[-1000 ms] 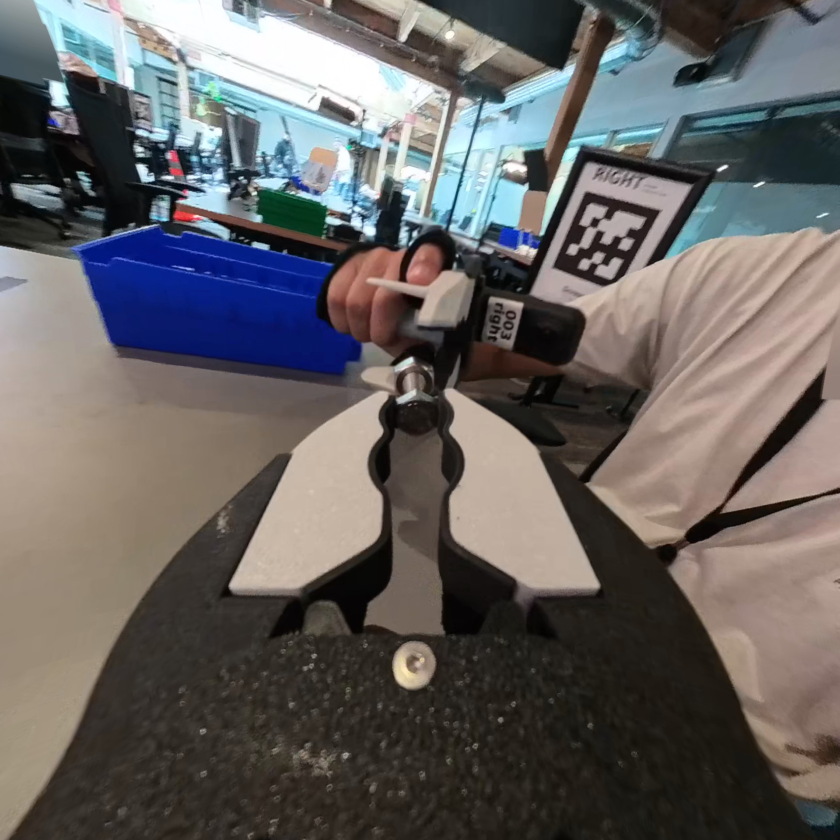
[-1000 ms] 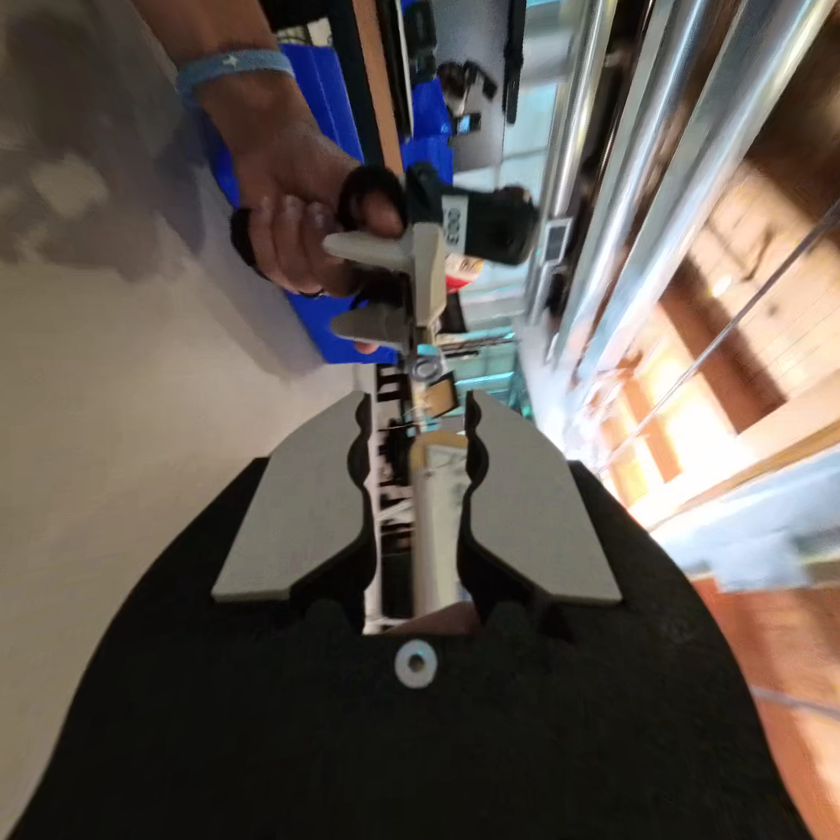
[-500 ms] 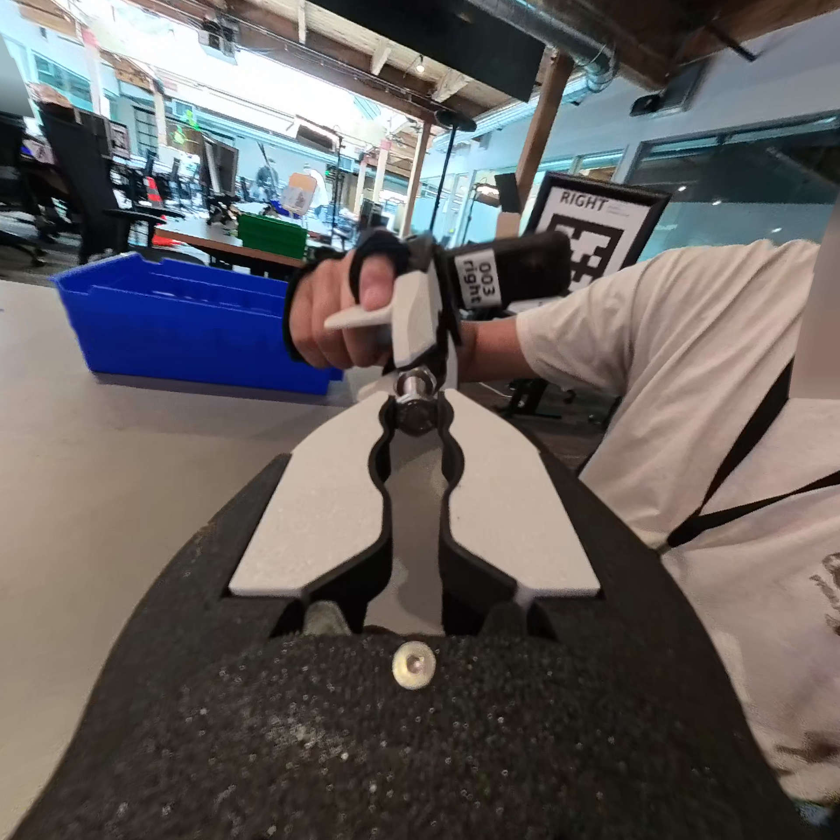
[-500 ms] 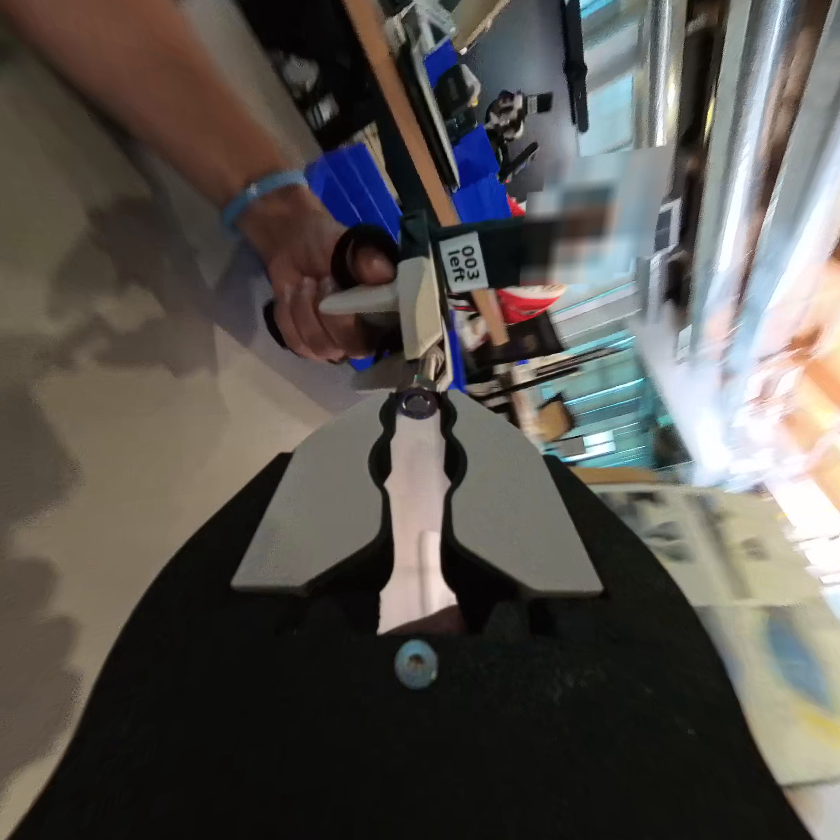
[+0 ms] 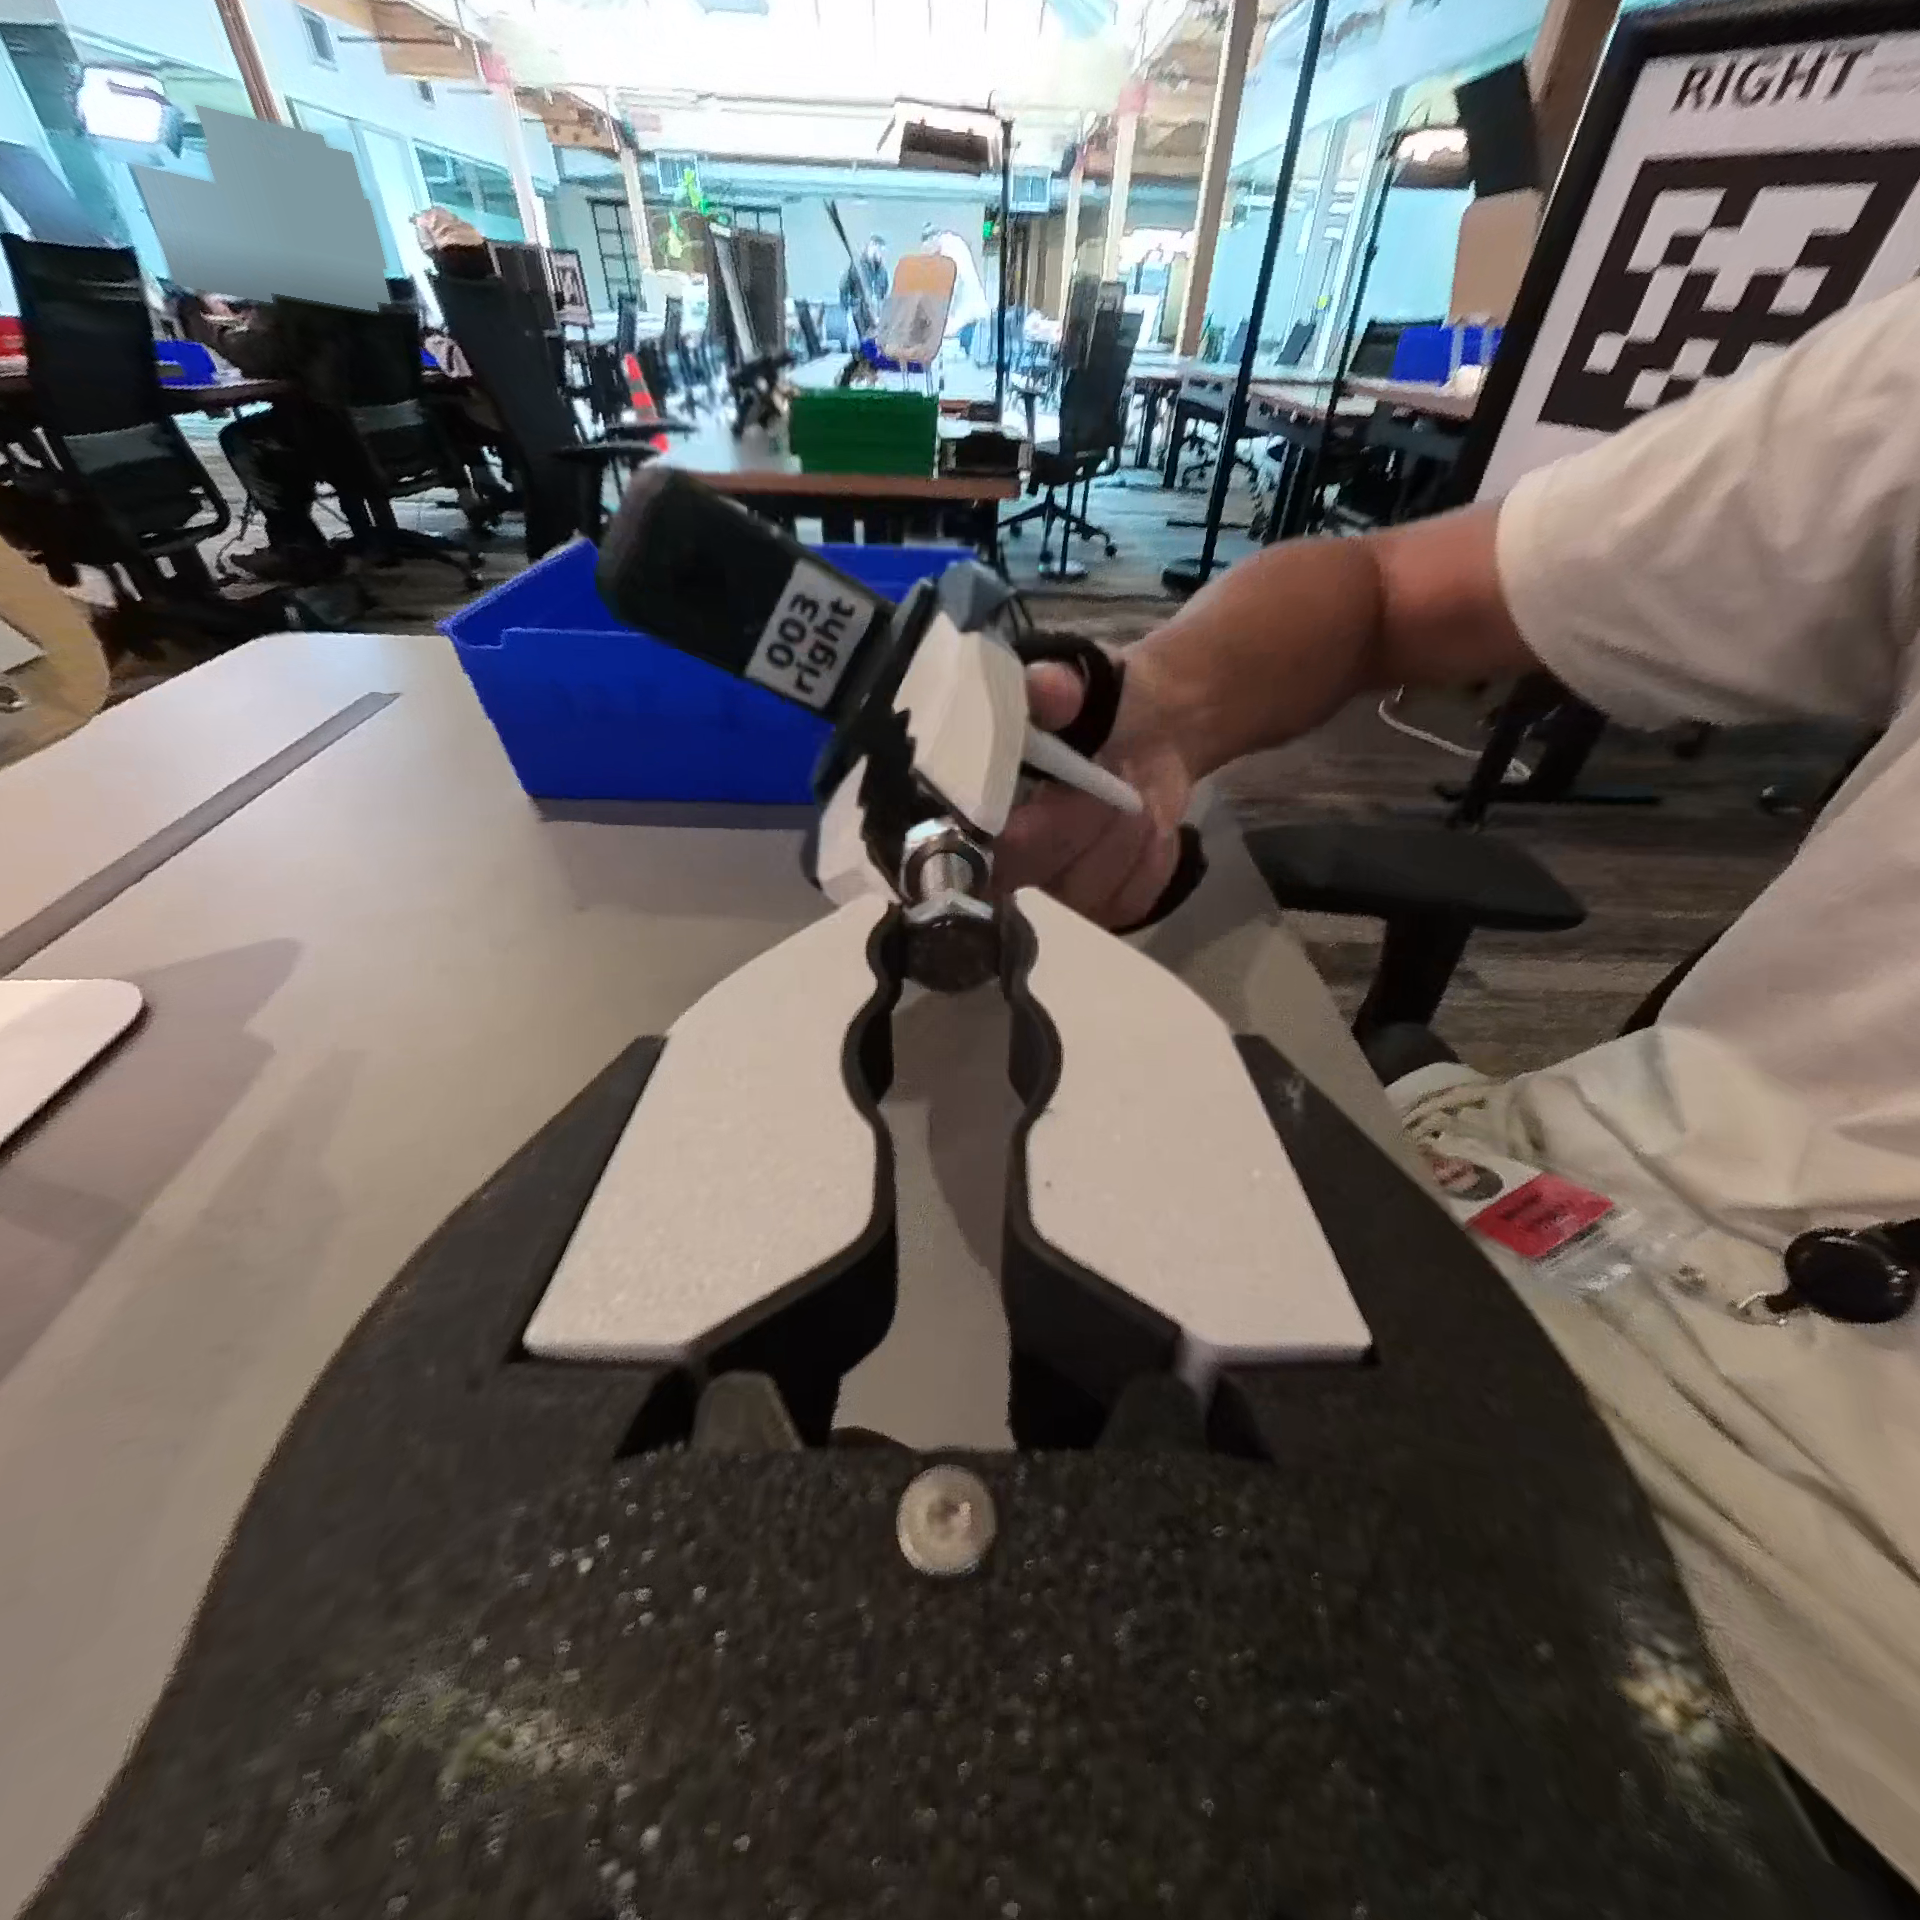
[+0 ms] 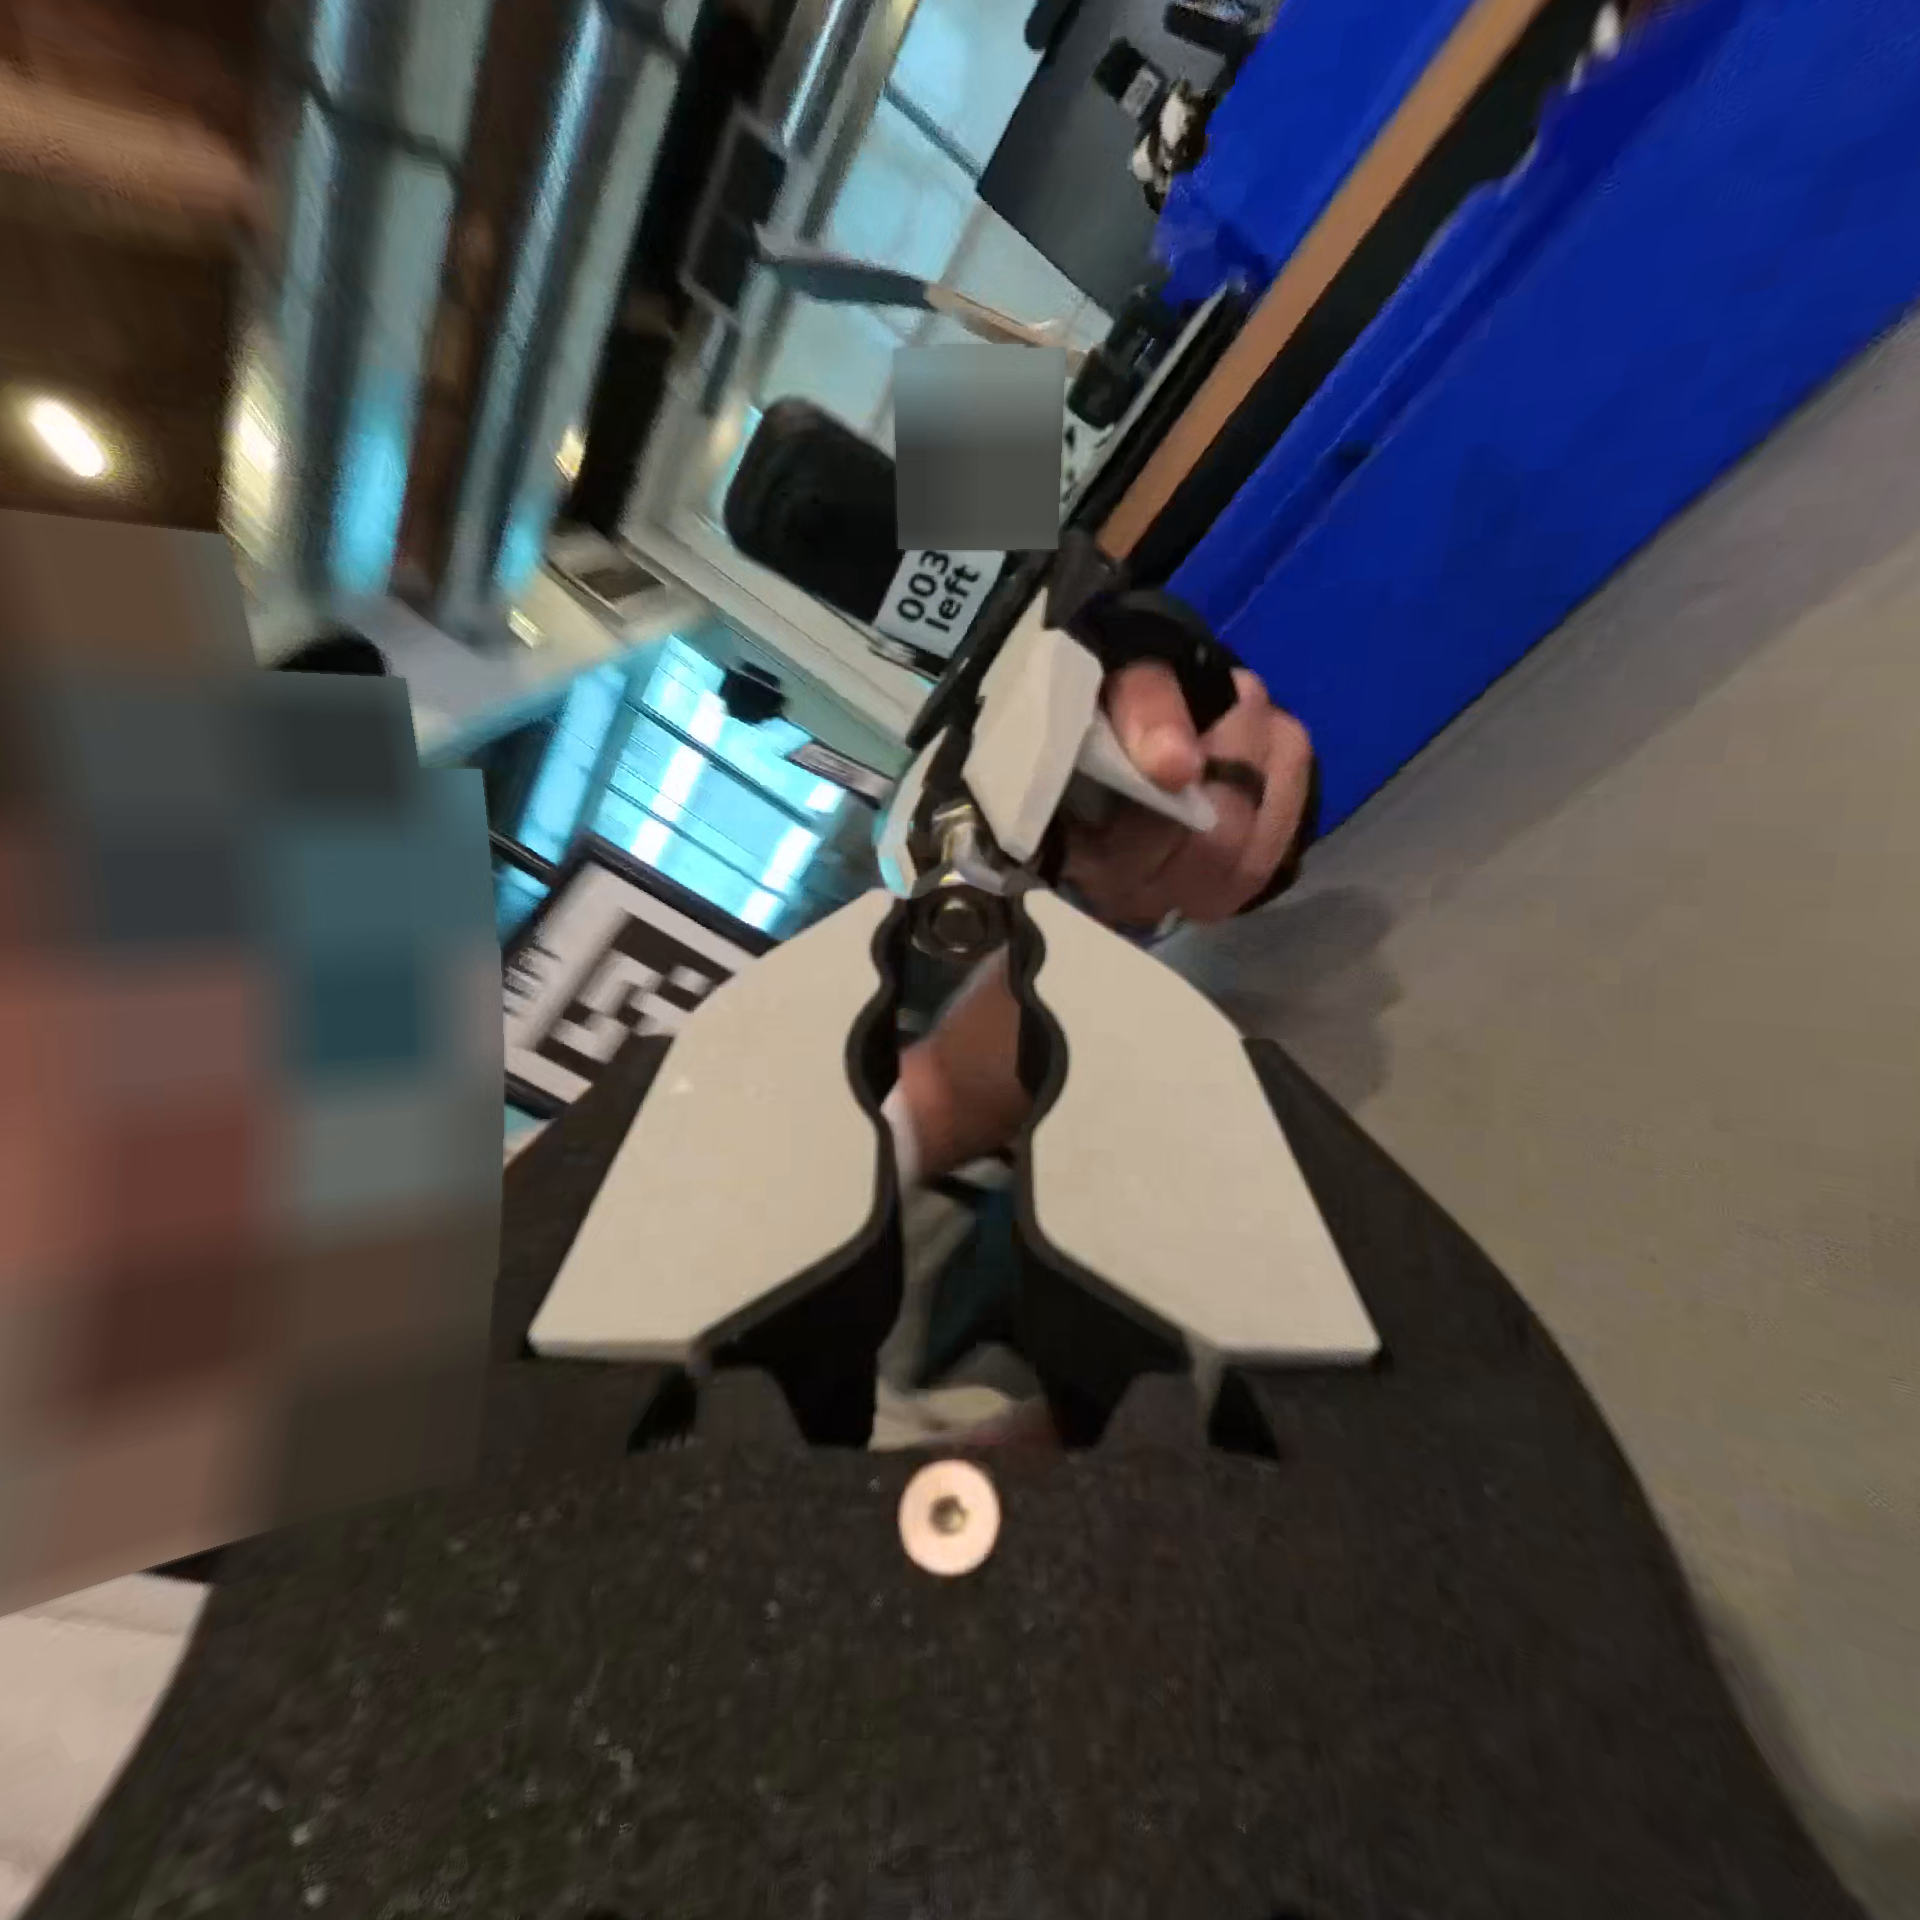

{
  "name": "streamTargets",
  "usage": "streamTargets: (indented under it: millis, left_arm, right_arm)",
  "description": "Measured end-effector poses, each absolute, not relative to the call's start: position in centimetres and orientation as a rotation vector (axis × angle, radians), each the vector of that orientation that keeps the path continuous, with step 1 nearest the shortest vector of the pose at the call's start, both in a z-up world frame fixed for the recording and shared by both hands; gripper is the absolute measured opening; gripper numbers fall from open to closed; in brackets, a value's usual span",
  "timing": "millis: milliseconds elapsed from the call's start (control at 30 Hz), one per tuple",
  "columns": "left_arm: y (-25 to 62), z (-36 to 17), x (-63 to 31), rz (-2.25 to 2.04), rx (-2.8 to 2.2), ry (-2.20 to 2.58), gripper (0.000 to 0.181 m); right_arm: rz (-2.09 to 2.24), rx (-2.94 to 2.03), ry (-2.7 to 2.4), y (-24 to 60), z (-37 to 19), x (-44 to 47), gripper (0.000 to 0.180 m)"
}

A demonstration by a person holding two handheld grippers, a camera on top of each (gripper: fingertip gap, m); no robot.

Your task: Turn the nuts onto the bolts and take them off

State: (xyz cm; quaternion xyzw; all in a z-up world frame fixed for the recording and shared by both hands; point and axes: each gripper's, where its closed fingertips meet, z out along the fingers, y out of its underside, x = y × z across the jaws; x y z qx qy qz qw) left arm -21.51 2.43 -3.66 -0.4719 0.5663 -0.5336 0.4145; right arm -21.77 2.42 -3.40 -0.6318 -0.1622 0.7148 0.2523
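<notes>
Steel bolt (image 5: pixel 948 940) is clamped by its hex head in the left gripper (image 5: pixel 951 951), shank pointing straight ahead into the right gripper (image 5: pixel 902 831). From the right wrist, jaws of that gripper (image 6: pixel 954 935) are closed around the nut (image 6: pixel 951 923), coaxial, above the tabletop (image 6: pixel 1662 1039).

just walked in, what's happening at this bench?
A person holds a two-finger gripper in each hand above a grey table. The left gripper is clamped on the hex head of a bolt. The right gripper grips the nut on the bolt's far end. A blue bin sits behind them.
</notes>
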Motion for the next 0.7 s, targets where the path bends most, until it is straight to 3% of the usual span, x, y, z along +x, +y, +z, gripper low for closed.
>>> streamTargets:
  millis: [33,100,200,300,467,567,700]
  left_arm:
    - [2.4,-3.9,-21.4,-1.335,-1.19,1.436,0.017]
    - [2.0,-3.9,-21.5,-1.408,-1.182,1.434,0.017]
    - [2.3,-3.3,-21.9,-1.522,-1.185,1.385,0.017]
    - [2.2,-2.8,-22.3,-1.616,-1.176,1.362,0.017]
    - [1.6,-3.0,-22.4,-1.715,-1.181,1.376,0.017]
    - [1.0,-3.5,-22.2,-1.749,-1.186,1.411,0.017]
    - [0.4,-3.8,-22.0,-1.766,-1.183,1.443,0.017]
  right_arm:
    - [2.022,-1.728,-0.379,2.3,-3.7,-21.7,0.017]
    - [1.927,-1.66,-0.486,1.6,-4.1,-21.6,0.036]
    - [1.319,-1.589,-0.828,1.3,-6.1,-21.3,0.065]
    - [0.572,-1.385,-1.186,1.8,-7.2,-20.2,0.065]
    - [-0.492,-0.724,-1.439,1.6,-3.5,-19.4,0.048]
    - [-0.707,-0.51,-1.538,0.9,-3.1,-20.8,0.046]
    - [-0.689,-0.461,-1.611,1.1,-3.5,-22.0,0.035]
